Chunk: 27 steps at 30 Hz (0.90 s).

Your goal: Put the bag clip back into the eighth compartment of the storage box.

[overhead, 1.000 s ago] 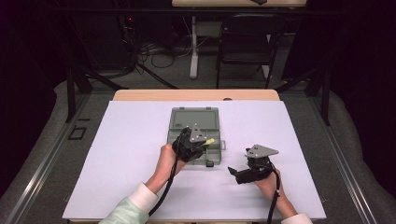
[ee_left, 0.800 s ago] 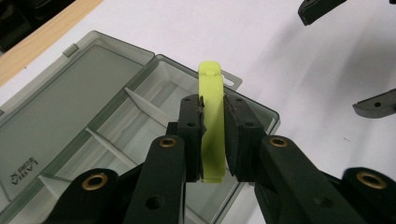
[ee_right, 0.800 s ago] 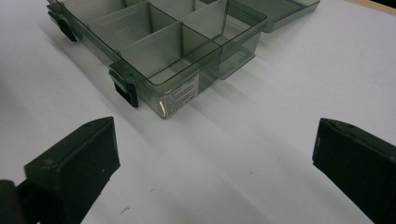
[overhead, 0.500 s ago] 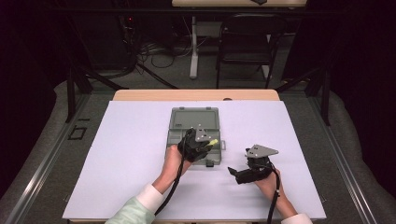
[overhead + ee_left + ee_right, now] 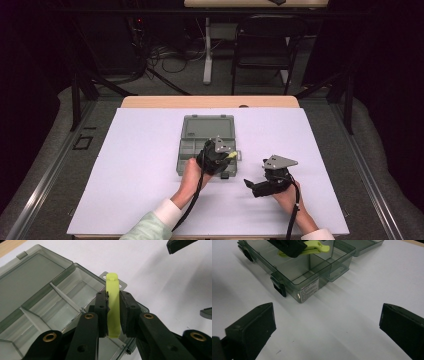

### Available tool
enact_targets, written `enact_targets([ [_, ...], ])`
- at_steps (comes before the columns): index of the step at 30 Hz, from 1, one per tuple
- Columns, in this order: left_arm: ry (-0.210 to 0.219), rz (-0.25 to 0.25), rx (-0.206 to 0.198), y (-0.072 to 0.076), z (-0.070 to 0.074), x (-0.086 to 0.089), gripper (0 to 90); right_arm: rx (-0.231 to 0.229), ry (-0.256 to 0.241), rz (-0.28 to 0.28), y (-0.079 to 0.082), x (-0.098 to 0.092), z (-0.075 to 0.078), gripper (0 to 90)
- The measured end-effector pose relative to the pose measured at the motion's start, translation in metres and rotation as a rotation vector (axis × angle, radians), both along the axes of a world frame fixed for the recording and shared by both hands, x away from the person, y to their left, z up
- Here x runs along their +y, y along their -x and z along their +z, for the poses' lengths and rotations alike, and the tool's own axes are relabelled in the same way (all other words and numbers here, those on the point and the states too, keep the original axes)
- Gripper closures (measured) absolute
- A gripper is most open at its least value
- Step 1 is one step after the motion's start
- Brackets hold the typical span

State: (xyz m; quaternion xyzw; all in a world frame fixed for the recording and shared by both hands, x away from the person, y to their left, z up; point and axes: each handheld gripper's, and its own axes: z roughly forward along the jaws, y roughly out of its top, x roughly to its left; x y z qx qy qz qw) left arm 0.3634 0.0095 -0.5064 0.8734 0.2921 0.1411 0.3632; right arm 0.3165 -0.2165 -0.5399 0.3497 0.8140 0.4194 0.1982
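A clear grey compartment box [image 5: 206, 142] lies open at the table's middle, its lid [image 5: 209, 127] flat on the far side. My left gripper [image 5: 227, 157] hovers over the box's near right corner, shut on a yellow-green plastic clip [image 5: 233, 154]. In the left gripper view the clip [image 5: 112, 285] stands upright between the jaws, above the dividers of the box [image 5: 50, 305]. My right gripper [image 5: 255, 187] rests low on the table to the right of the box, open and holding nothing. In the right gripper view [image 5: 327, 325] the box [image 5: 312, 275] and the clip [image 5: 314, 247] lie ahead.
A white sheet [image 5: 135, 170] covers the table, with a wooden edge [image 5: 210, 101] at the far side. The box has black latches [image 5: 279, 288] and a label on its near wall. A chair [image 5: 265, 45] and cables stand on the floor beyond.
My left hand and gripper have shifted slightly to the right over the box, still holding the clip. The right gripper has stayed put.
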Motion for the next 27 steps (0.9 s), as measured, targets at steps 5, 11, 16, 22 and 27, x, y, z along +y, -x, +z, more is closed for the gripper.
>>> enact_targets([
  [5, 0.002, 0.011, 0.012, -0.001, -0.005, -0.003, 77.5, 0.001, 0.0, 0.001, 0.0, 0.0, 0.0, 0.0],
  [11, 0.0, 0.028, 0.021, 0.0, -0.01, -0.004, 77.4, 0.004, 0.001, 0.002, 0.0, 0.001, 0.0, 0.0],
  [16, -0.003, 0.048, 0.029, -0.001, -0.013, -0.005, 73.0, 0.004, 0.001, 0.003, 0.0, 0.001, 0.0, 0.0],
  [22, 0.004, 0.041, 0.028, -0.001, -0.015, -0.003, 60.1, 0.004, 0.0, 0.0, 0.0, 0.0, 0.0, 0.0],
  [27, 0.01, 0.039, 0.016, 0.0, -0.013, 0.0, 49.4, 0.003, 0.002, 0.002, 0.0, 0.001, 0.0, 0.0],
])
